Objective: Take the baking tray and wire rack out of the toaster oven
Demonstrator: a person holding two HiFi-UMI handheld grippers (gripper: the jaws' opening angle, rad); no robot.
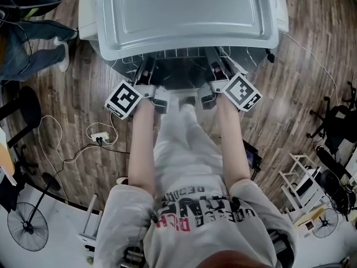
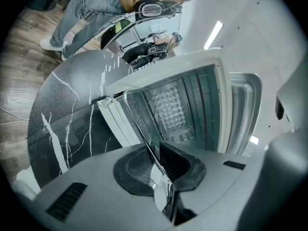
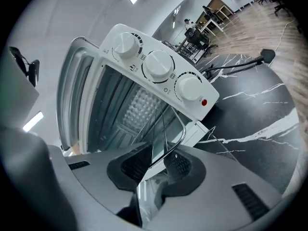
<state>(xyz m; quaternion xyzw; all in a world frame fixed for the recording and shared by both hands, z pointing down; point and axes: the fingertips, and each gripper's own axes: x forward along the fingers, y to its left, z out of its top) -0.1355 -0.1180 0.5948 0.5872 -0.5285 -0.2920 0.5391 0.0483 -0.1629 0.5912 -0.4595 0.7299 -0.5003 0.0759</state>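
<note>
Wire rack (image 1: 173, 53) and baking tray (image 2: 158, 184) lie at the mouth of the toaster oven (image 1: 184, 15). Their long side runs across between the two hands, with the front edge toward the person. The left gripper (image 2: 155, 163) is clamped on the tray's thin shiny rim. The right gripper (image 3: 156, 161) has its pads slightly apart around the rack's front wire. From above, the oven's top hides all but a front strip.
</note>
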